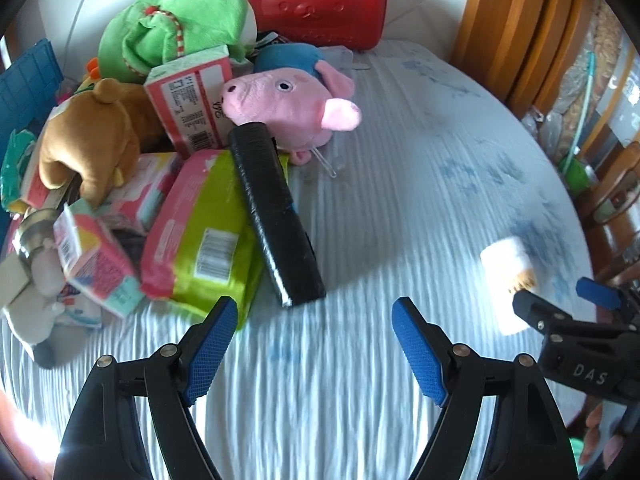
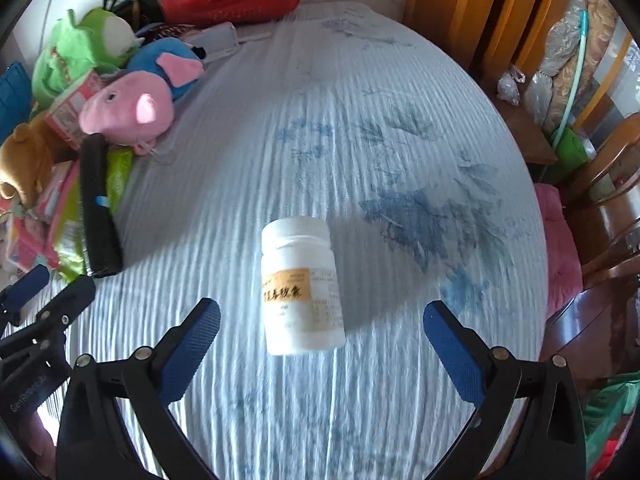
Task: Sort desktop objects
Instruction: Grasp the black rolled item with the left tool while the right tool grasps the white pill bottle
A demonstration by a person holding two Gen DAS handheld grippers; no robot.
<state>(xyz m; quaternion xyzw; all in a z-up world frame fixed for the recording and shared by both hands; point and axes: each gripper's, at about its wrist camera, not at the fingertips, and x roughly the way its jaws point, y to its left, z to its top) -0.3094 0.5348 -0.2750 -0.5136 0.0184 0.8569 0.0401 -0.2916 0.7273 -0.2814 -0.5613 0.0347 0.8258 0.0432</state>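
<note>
1. A white bottle (image 2: 301, 286) lies on its side on the pale blue striped tablecloth (image 2: 360, 100), alone in the open middle of the table, with its cap end pointing away from the right wrist camera.
2. Its label has an orange band with dark characters, too blurred to read.
3. The right gripper (image 2: 322, 346) hangs over the bottle with its jaws spread wide; the blue pads (image 2: 192, 344) stand on either side of the bottle's base end and do not touch it.
4. The left gripper (image 1: 316, 344) is likewise wide open and empty, over bare cloth just in front of the pile.
5. In the left wrist view the right gripper's body shows at the right edge, marked "DAS", in front of the bottle (image 1: 506, 264).
6. The pile crowds the left side of the table, well apart from the bottle. Nearest is a black roll (image 1: 276, 216) lying across a pink and lime-green packet (image 1: 200, 236) with a barcode.
7. Behind them are a pink pig plush (image 1: 292, 108), a pink and white box (image 1: 192, 100) with a barcode and small unreadable print, a brown bear plush (image 1: 88, 136) and a green plush (image 1: 180, 24).
8. A red case (image 1: 320, 0) embossed with a bear face stands at the far edge.
9. Wooden chairs (image 2: 608, 208) stand beyond the table's right side.
</note>
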